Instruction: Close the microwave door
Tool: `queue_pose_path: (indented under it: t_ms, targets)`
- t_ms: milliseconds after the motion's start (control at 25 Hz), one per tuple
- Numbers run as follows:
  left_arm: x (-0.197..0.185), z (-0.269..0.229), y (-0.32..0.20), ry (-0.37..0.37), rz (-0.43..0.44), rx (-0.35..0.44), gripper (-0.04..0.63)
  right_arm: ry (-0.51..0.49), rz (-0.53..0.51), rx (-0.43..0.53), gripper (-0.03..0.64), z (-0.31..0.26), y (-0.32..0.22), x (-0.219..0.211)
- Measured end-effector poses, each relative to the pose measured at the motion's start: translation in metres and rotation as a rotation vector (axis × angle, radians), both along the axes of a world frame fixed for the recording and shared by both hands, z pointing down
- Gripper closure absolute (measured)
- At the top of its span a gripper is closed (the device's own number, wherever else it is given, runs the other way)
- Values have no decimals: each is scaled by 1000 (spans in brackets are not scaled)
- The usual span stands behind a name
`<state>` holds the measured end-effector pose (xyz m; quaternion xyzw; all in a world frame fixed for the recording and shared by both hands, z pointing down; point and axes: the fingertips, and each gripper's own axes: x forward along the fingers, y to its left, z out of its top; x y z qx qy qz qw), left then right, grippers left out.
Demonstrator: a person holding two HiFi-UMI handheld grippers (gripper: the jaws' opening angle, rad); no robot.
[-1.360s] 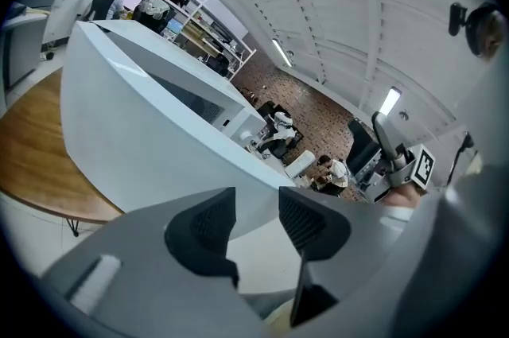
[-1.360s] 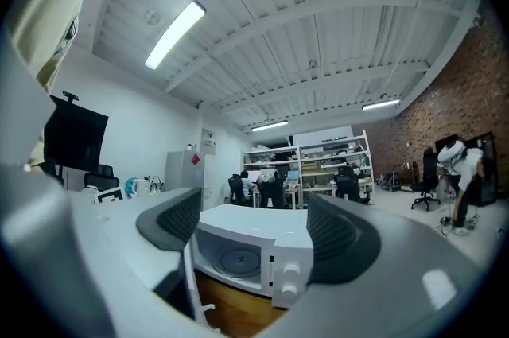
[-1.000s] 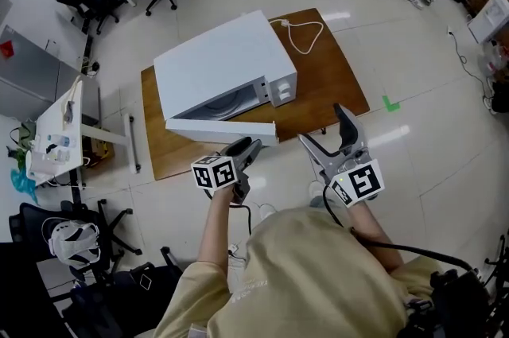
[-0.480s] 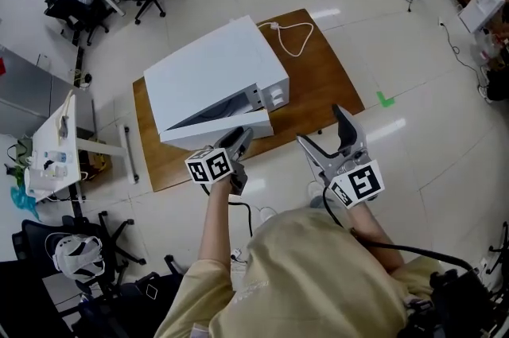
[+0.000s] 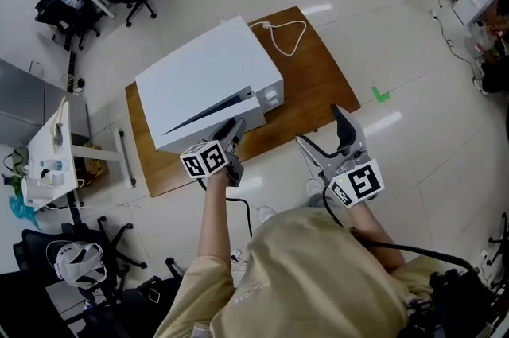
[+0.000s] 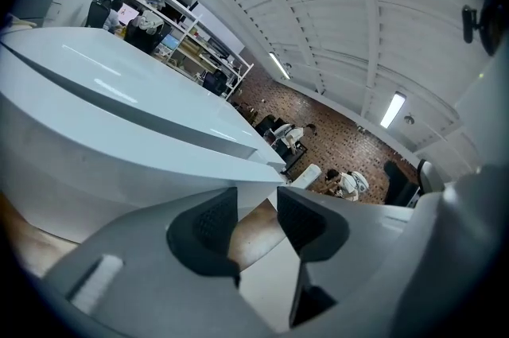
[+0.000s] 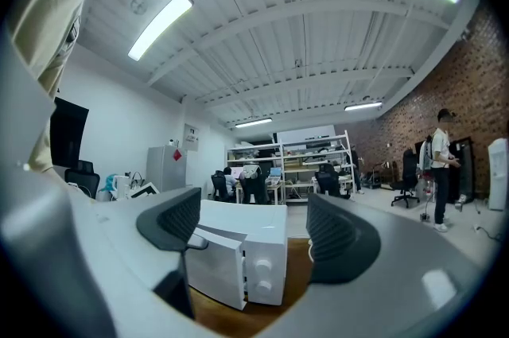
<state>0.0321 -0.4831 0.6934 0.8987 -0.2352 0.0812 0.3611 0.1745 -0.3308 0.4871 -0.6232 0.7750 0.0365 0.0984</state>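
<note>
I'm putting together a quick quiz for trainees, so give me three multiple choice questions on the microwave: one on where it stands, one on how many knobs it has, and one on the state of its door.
1. Where does the microwave stand?
A. on the floor
B. on a brown wooden table
C. on a metal shelf

2. How many knobs does its control panel show?
A. two
B. one
C. four

3. How is its door?
A. wide open
B. taken off
C. slightly ajar

Answers:
1 B: the head view shows it on the table, raised off the floor.
2 A: the right gripper view shows two knobs, one above the other.
3 C: the door stands off the body at a narrow angle, with a dark gap behind it.
</note>
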Motion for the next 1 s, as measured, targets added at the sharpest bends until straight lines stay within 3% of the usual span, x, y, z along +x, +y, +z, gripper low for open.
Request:
queue_pose_path:
  t_ms: [200, 320, 480, 1000]
  targets:
    - [-3, 4, -21, 3, -31, -6, 446, 0, 4, -14, 210, 6, -7, 3]
    - [-6, 9, -26, -42, -57, 8, 547, 1, 10, -17, 210, 5, -8, 4]
    - [-5, 10, -31, -55, -97, 26, 591, 0, 11, -20, 210, 1, -14, 0]
    - [3, 24, -29, -196, -154, 70, 594, -7, 16, -17, 210, 9, -12, 6]
